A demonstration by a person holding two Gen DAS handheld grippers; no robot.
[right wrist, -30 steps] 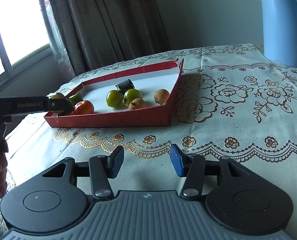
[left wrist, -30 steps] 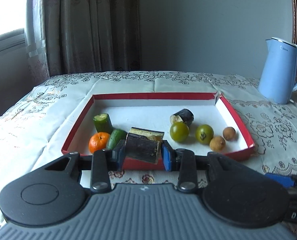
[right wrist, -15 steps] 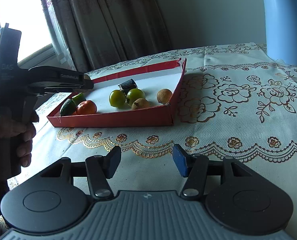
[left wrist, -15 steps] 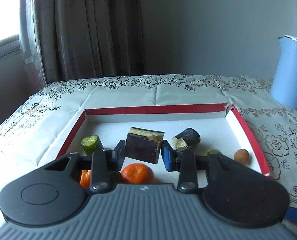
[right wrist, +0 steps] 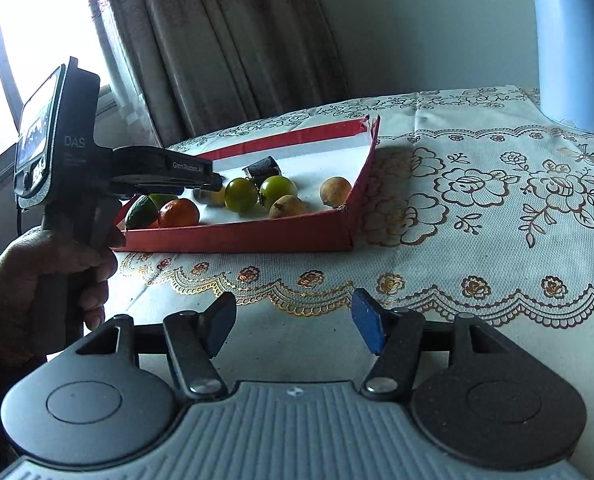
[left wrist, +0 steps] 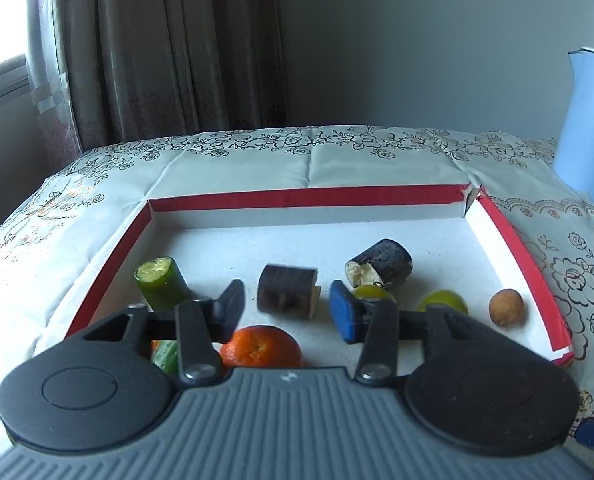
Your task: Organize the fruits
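Note:
A red-rimmed white tray (left wrist: 309,198) holds the produce. My left gripper (left wrist: 287,312) is open above it, and a dark eggplant chunk (left wrist: 287,294) lies on the tray floor between the fingers, free of both pads. A second eggplant piece (left wrist: 381,262), a cucumber piece (left wrist: 161,282), an orange (left wrist: 263,346), two green tomatoes (left wrist: 443,300) and a brown longan (left wrist: 506,307) are in the tray. My right gripper (right wrist: 293,326) is open and empty over the tablecloth, in front of the tray (right wrist: 237,236). The left gripper (right wrist: 213,178) shows there over the tray's left part.
A light blue kettle (right wrist: 573,48) stands at the back right of the table and shows in the left wrist view (left wrist: 589,128). A floral tablecloth (right wrist: 477,216) covers the table. Curtains (left wrist: 157,52) and a window are at the back left.
My left gripper moved forward over the tray, opened and let go of the eggplant chunk, which now lies on the tray floor. My right gripper stayed open and nearly still.

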